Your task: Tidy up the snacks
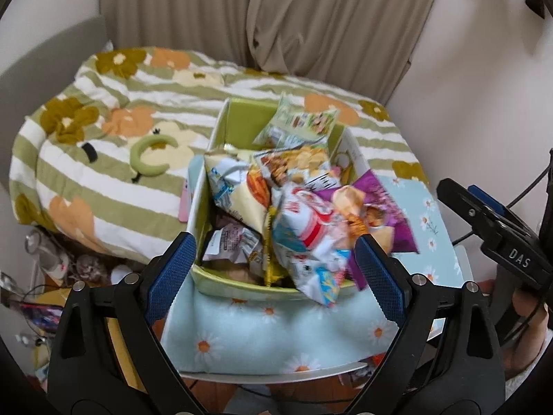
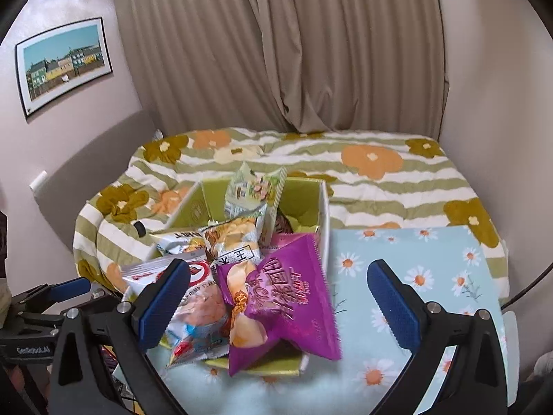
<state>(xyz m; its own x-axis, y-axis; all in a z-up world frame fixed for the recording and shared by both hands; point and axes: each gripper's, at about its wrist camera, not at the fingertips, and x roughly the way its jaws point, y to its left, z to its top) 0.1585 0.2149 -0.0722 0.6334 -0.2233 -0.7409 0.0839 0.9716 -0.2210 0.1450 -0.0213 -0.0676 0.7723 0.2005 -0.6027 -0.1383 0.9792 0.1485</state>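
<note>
Left gripper (image 1: 274,269) wide, empty; green box (image 1: 221,283) straight ahead, heaped with snack packets. White shrimp-chip bag (image 1: 311,238) between its fingers, purple bag (image 2: 287,297) rightward. Right gripper (image 2: 278,302) wide, empty. Bags likely light, crinkly, slippery; pinch a sealed edge.

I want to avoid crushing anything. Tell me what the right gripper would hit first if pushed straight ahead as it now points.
Probably the purple snack bag, which sits at the near right edge of the green box, roughly centred ahead of the open right gripper. Depth is unclear, so take this as likely rather than certain.
</note>
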